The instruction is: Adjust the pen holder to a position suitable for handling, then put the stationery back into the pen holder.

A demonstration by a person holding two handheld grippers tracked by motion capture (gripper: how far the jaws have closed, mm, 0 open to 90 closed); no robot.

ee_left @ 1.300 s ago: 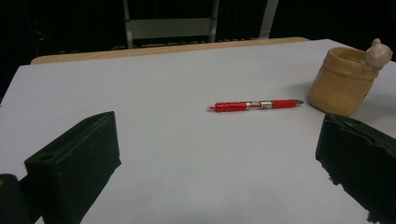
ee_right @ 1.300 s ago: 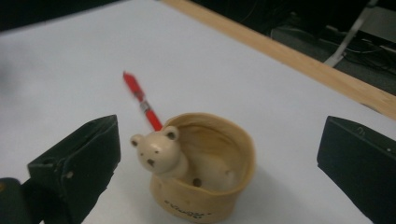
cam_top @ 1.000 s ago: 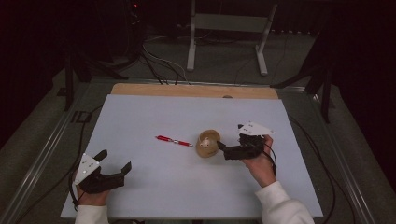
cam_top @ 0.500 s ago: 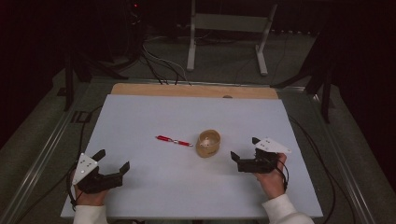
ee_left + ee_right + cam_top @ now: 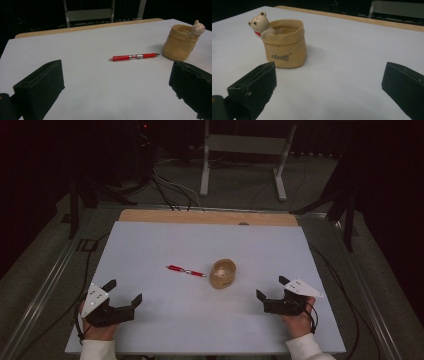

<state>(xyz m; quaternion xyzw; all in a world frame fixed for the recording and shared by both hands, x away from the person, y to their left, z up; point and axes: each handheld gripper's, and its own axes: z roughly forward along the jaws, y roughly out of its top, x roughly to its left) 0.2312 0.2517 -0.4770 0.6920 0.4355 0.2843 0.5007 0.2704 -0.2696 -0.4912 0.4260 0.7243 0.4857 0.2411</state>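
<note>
A white desk (image 5: 150,245) is taking up most of the high view, with a strip of bare wood (image 5: 207,217) running along its far edge and a dark floor with cables beyond it.

The left hand-held gripper (image 5: 123,292) is sitting low near the desk's front left corner, held by a hand in a white sleeve. Its jaws are standing wide apart with nothing between them. In the left gripper view they are framing bare desk, with the pen and the pot lying farther off.

The right hand-held gripper (image 5: 272,287) is sitting near the front right of the desk, likewise gaping wide and holding nothing, its jaws pointing toward the pot.

A tan pot (image 5: 223,273) shaped like a rolled-down sack is standing upright near the middle of the desk, between the two grippers and well apart from both. A small white bear figure (image 5: 259,23) with a red bow is peeking over its rim, and dark script is showing on its side.

A red pen (image 5: 186,270) is lying flat just beside the pot, on its left in the high view, its tip pointing at the pot without touching it.
</note>
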